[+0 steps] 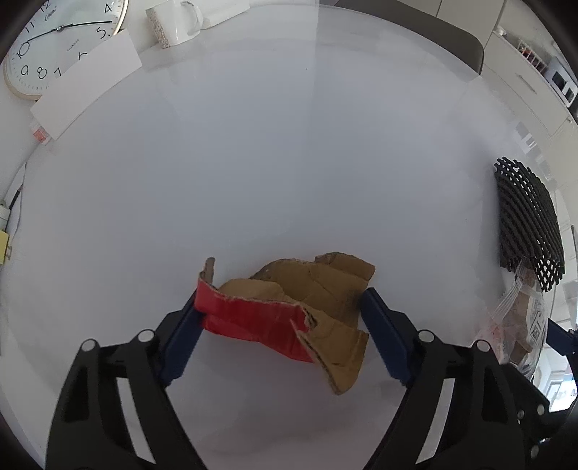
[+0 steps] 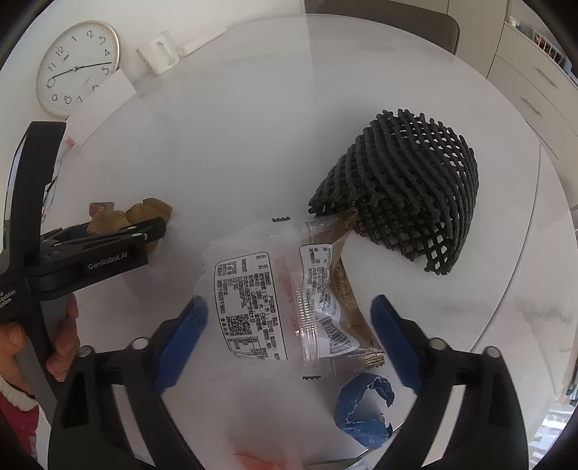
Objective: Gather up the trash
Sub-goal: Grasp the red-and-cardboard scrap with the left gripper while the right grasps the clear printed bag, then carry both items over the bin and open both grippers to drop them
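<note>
A torn piece of brown cardboard with a red face (image 1: 289, 311) lies on the white round table (image 1: 253, 162). My left gripper (image 1: 278, 300) spans it, and both blue pads touch its ends. In the right wrist view, that gripper (image 2: 108, 246) shows at the left with the cardboard (image 2: 126, 217) beyond it. Clear plastic snack wrappers with printed labels (image 2: 274, 300) lie flat between the fingers of my right gripper (image 2: 289, 307). Its pads stand just off the wrappers' edges, so it is open. The wrappers (image 1: 520, 325) also show at the right of the left wrist view.
A black foam net (image 2: 404, 188) lies just behind the wrappers. A torn blue scrap (image 2: 361, 412) sits near my right finger. A wall clock (image 2: 77, 68), a white mug (image 2: 159, 50) and a white paper (image 1: 86, 86) lie at the far left. A chair (image 2: 383, 25) stands beyond the table.
</note>
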### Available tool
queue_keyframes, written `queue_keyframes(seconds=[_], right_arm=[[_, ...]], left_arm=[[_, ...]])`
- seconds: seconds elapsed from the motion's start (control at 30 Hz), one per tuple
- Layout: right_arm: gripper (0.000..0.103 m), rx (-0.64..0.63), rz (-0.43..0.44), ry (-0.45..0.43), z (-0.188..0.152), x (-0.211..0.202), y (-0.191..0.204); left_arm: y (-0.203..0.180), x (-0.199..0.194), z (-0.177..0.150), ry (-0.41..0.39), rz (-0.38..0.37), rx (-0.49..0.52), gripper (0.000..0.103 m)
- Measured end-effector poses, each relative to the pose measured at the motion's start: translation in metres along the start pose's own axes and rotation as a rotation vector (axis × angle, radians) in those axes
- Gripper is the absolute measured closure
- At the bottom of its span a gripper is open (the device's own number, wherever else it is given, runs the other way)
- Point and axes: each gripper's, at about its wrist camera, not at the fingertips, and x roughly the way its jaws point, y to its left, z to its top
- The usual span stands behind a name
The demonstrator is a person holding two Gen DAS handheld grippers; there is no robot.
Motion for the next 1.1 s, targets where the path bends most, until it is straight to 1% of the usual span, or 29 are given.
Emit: queue_keyframes(seconds=[0.07,0.1,0.13,0.2,0.33,0.47,0.57,0.63,0.7,0.8,0.93,1.0,1.1], right_arm=[[0.043,0.006,0.019,0.014,0.0,0.002,-0.001],[0.049,0.007,0.021,0.007,-0.001,0.001,-0.001],[0.051,0.008,0.026,0.004,0.0,-0.001,-0.001],[0.062,0.016,0.048,-0.008,0.0,-0.006,-0.002],[0.063,0.025,0.075,-0.035,-0.001,-0.016,-0.004],[0.063,0.049,0.113,-0.08,-0.006,-0.037,-0.008],[0.063,0.059,0.116,-0.124,-0.016,-0.063,-0.015],[0.063,0.08,0.123,-0.152,-0.029,-0.085,-0.023],[0.063,0.098,0.12,-0.176,-0.046,-0.108,-0.037],[0.063,0.128,0.084,-0.201,-0.075,-0.137,-0.053],[0.063,0.208,0.029,-0.211,-0.134,-0.171,-0.094],[0.063,0.257,-0.019,-0.21,-0.17,-0.186,-0.117],[0.063,0.344,-0.098,-0.187,-0.227,-0.2,-0.152]], left_arm=[[0.003,-0.003,0.0,-0.012,-0.01,-0.011,0.026],[0.005,-0.004,-0.001,-0.013,-0.008,-0.016,0.027],[0.009,-0.006,-0.002,-0.018,-0.005,-0.02,0.027],[0.011,-0.009,-0.003,-0.027,-0.005,-0.025,0.027],[0.015,-0.021,-0.008,-0.041,-0.019,-0.033,0.027],[0.017,-0.046,-0.015,-0.069,-0.029,-0.031,0.027],[0.011,-0.07,-0.022,-0.091,-0.042,-0.015,0.027],[0.005,-0.09,-0.031,-0.111,-0.051,0.006,0.027],[-0.006,-0.109,-0.043,-0.126,-0.068,0.036,0.027],[-0.03,-0.136,-0.065,-0.133,-0.095,0.097,0.027],[-0.074,-0.169,-0.103,-0.134,-0.163,0.207,0.027],[-0.101,-0.183,-0.124,-0.125,-0.207,0.264,0.027],[-0.145,-0.199,-0.158,-0.096,-0.295,0.35,0.027]])
